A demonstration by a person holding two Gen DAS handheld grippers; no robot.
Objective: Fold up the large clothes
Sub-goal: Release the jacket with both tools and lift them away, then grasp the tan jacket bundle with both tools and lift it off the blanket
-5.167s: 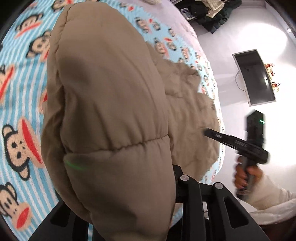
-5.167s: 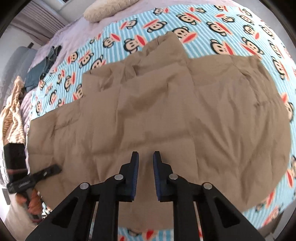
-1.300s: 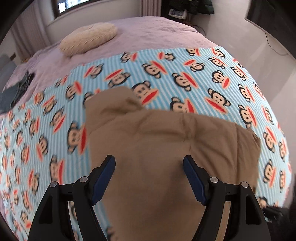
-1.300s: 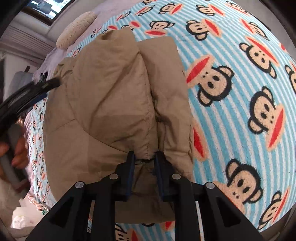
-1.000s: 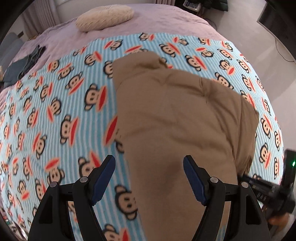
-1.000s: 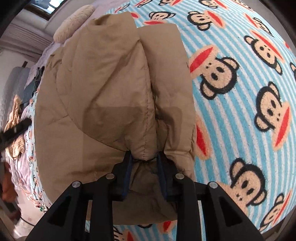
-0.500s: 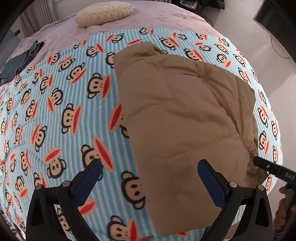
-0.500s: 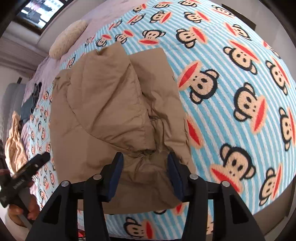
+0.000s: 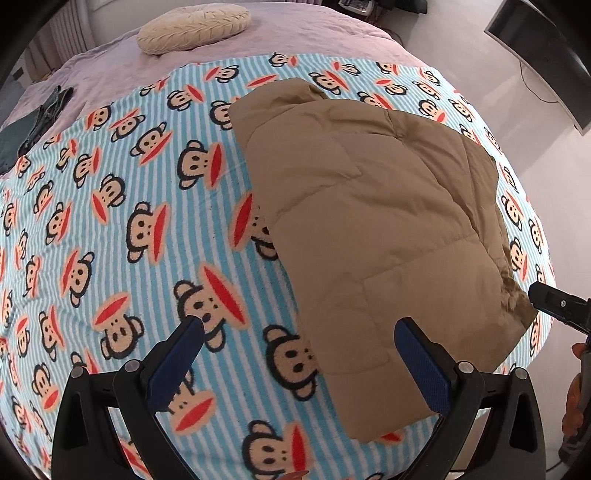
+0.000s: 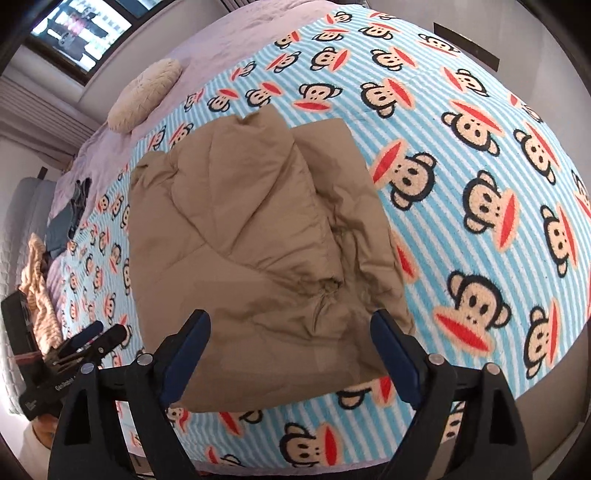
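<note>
A tan quilted padded garment [image 9: 373, 229] lies folded into a rough rectangle on the monkey-print blanket [image 9: 110, 229]; it also shows in the right wrist view [image 10: 251, 243]. My left gripper [image 9: 299, 350] is open and empty above the garment's near left edge. My right gripper [image 10: 291, 343] is open and empty above the garment's near crumpled edge. The right gripper's tip shows at the right edge of the left wrist view [image 9: 554, 302]. The left gripper shows at the lower left of the right wrist view [image 10: 85, 343].
A cream round cushion [image 9: 192, 27] lies at the bed's far end on a lilac sheet [image 9: 295, 33]. Dark clothes [image 9: 40, 118] lie at the far left. A monitor [image 9: 546, 62] and white floor are to the right. A striped beige cloth [image 10: 37, 280] lies left.
My right gripper opened, let go of the garment's edge and pulled back. My left gripper stayed open and drew back, showing more of the blanket.
</note>
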